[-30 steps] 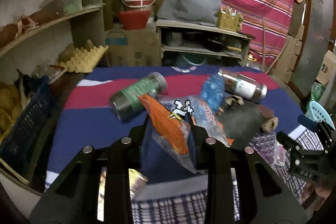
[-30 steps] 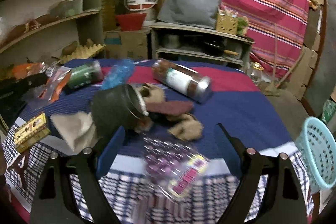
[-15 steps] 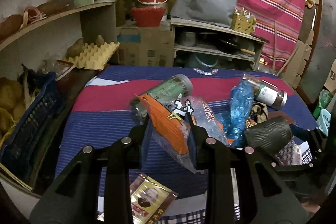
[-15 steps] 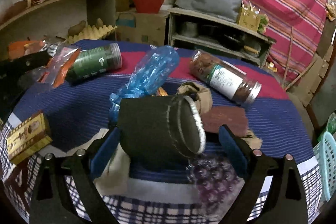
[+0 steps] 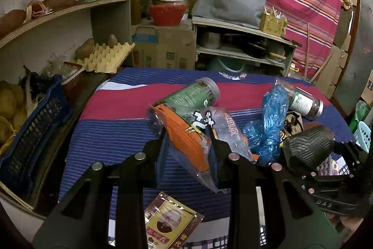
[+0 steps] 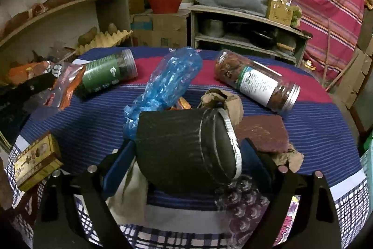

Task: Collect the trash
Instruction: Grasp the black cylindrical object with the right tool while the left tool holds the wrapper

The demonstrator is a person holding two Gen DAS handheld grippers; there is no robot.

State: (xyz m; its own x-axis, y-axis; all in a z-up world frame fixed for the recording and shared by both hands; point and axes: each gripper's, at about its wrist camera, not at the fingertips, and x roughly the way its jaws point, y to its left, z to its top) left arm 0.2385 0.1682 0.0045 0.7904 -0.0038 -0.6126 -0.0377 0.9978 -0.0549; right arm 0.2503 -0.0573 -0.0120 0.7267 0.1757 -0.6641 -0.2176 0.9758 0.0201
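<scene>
My left gripper (image 5: 187, 144) is shut on an orange and clear snack wrapper (image 5: 186, 134) and holds it above the striped cloth; it also shows at the left of the right wrist view (image 6: 63, 88). My right gripper (image 6: 186, 146) is closed around a black ribbed cup (image 6: 184, 146) lying on its side, with both pads against it; the cup also shows in the left wrist view (image 5: 307, 151). A crumpled blue plastic bag (image 6: 167, 83) lies just behind the cup.
On the table lie a green-label jar (image 6: 107, 72), a white-label jar (image 6: 256, 83), a brown card (image 6: 261, 134), crumpled brown paper (image 6: 223, 102), a yellow box (image 6: 35, 160), a gold packet (image 5: 170, 223) and a purple bubble pack (image 6: 242, 207). A turquoise basket (image 5: 363, 134) stands right; shelves stand left.
My right gripper moved forward around the black cup and closed in on it. My left gripper kept the wrapper and shifted slightly, so the table drifted right in its view.
</scene>
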